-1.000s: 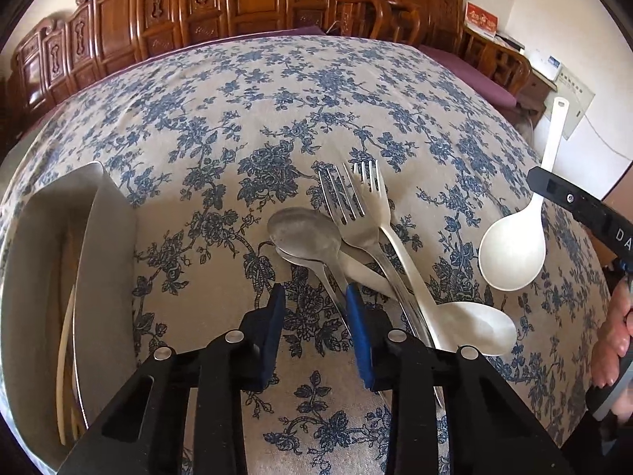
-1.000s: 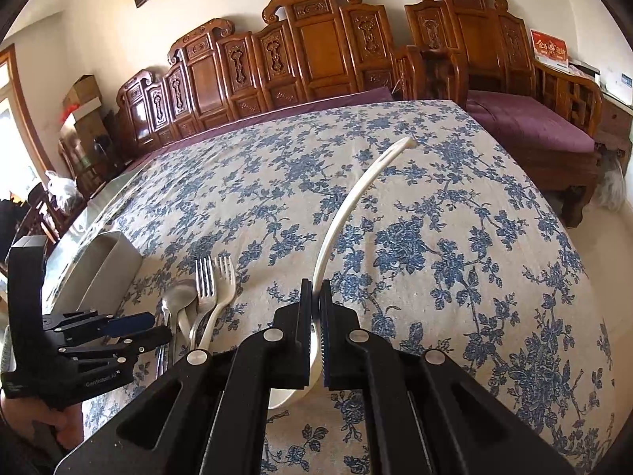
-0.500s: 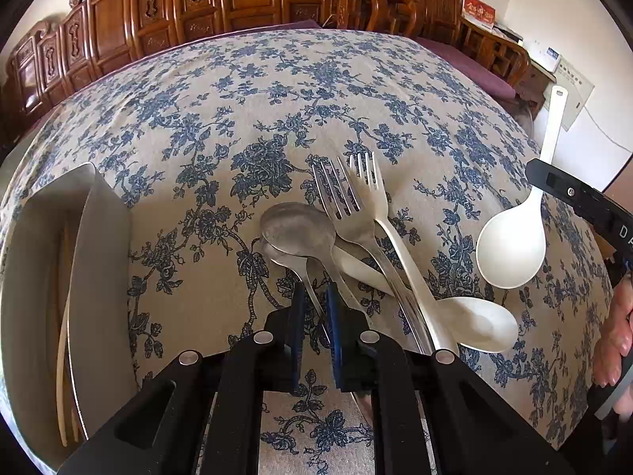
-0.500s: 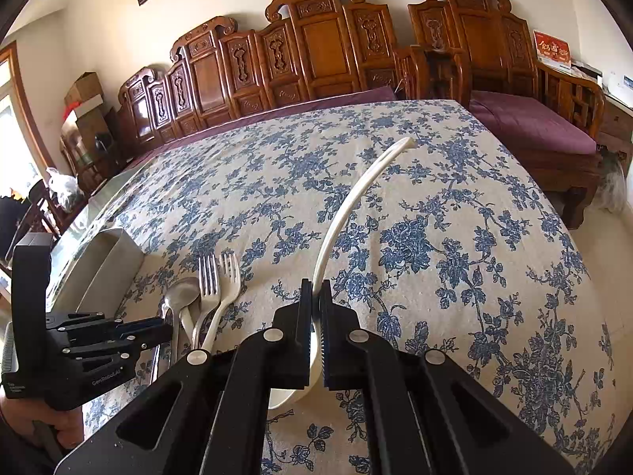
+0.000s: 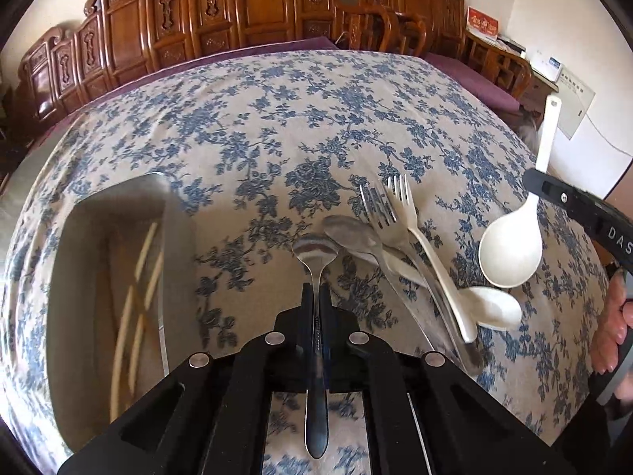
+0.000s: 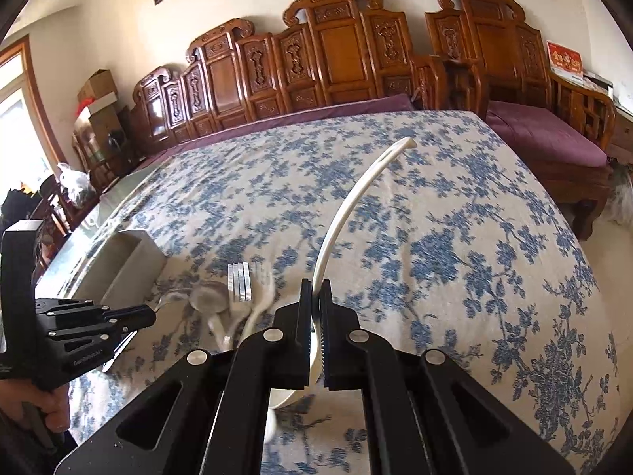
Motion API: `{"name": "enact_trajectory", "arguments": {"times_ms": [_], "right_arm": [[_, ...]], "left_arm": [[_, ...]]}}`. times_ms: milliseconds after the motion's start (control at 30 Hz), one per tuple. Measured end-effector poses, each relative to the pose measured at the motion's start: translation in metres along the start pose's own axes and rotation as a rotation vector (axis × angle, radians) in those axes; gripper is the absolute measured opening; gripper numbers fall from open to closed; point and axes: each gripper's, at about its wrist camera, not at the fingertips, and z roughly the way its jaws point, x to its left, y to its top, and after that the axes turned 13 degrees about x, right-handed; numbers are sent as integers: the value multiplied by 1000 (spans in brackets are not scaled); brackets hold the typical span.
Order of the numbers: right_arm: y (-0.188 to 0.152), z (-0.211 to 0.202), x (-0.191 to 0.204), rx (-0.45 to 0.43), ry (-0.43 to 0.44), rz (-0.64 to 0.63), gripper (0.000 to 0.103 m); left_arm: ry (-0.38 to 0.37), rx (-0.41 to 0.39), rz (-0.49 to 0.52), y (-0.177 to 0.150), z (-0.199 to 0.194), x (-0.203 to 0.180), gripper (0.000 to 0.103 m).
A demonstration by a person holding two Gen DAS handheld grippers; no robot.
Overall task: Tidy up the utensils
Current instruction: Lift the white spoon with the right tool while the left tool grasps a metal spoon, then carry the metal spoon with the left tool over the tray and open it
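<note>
My left gripper [image 5: 315, 291] is shut on a metal spoon [image 5: 315, 251], held above the cloth with its bowl pointing forward. To its right a pile lies on the table: a metal spoon [image 5: 350, 233], a metal fork [image 5: 376, 208], a white fork [image 5: 411, 213] and a white spoon [image 5: 494, 308]. My right gripper [image 6: 315, 291] is shut on a big white ladle [image 6: 352, 202]; the ladle also shows in the left wrist view [image 5: 510, 253] at the right. A metal tray [image 5: 178, 245] with chopsticks [image 5: 136, 293] stands at the left.
The table wears a blue floral cloth [image 5: 277, 118]. Carved wooden chairs [image 6: 336, 51] line the far edge. A purple-cushioned bench [image 6: 546, 142] stands at the right. The tray also shows in the right wrist view [image 6: 134, 257], behind the left gripper [image 6: 148, 316].
My left gripper closed on a metal spoon from the pile, lifted it and moved left toward the tray. My right gripper kept holding the ladle, almost still.
</note>
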Motion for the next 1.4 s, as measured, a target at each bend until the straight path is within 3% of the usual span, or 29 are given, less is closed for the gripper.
{"name": "enact_trajectory", "arguments": {"times_ms": [733,1067,1400], "right_arm": [[-21,-25,93,19,55,-145,5],[-31,-10,135,75,95,-240,5],[-30,13,131,133,100,-231,5]], "left_arm": [[1,-129,-22,-28,-70,42,2],[24,-161,-43,-27,-68,80,2],[35,-136,-150,-29,-44,132,2]]}}
